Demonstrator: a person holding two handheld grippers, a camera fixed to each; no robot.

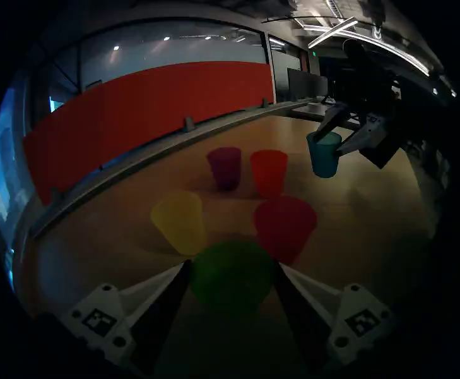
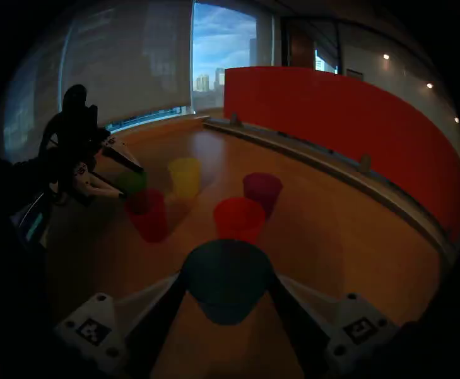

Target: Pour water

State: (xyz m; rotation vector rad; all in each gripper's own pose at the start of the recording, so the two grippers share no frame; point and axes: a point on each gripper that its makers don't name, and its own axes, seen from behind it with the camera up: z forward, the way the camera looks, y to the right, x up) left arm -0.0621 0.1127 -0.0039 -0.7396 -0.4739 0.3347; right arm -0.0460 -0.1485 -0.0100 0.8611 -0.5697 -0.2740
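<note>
Clamping a translucent green cup (image 1: 233, 287) upright between both jaws, the left gripper (image 1: 231, 265) holds it low over the wooden counter (image 1: 103, 240). The right gripper (image 2: 226, 273) likewise has its jaws closed on an upright teal cup (image 2: 225, 300). Past the green cup stand a yellow cup (image 1: 179, 221) and a red cup (image 1: 284, 227), then a purple cup (image 1: 224, 167) beside an orange-red cup (image 1: 269, 172). A red partition (image 1: 154, 107) runs along the counter's far edge.
</note>
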